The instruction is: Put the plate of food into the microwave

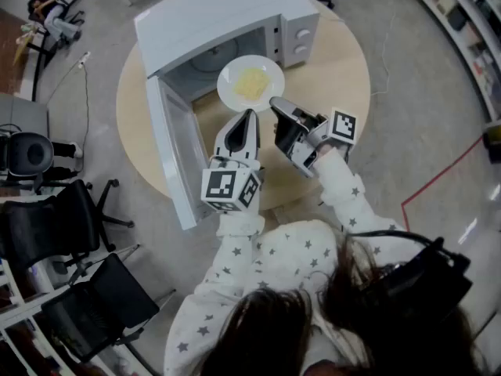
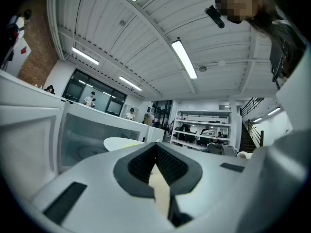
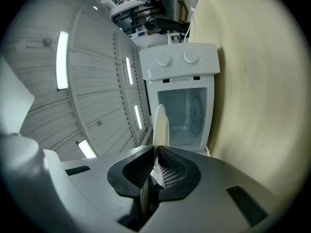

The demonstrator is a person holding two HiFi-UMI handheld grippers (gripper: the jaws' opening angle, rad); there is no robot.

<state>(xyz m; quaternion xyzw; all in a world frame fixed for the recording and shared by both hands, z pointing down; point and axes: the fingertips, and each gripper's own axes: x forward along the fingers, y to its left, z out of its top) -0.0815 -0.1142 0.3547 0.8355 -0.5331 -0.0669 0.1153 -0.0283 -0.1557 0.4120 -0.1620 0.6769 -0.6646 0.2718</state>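
Observation:
A white plate with yellow food hangs just in front of the open cavity of the white microwave. My right gripper is shut on the plate's near right rim. In the right gripper view the plate shows edge-on, running out of the shut right gripper towards the microwave. My left gripper is shut with nothing in it, its tip just below the plate's near edge. The left gripper view shows the plate beyond the left gripper, clear of it.
The microwave door stands swung open at the left, reaching towards the near edge of the round wooden table. Its knobs are on the right side. Black office chairs stand on the floor at the left.

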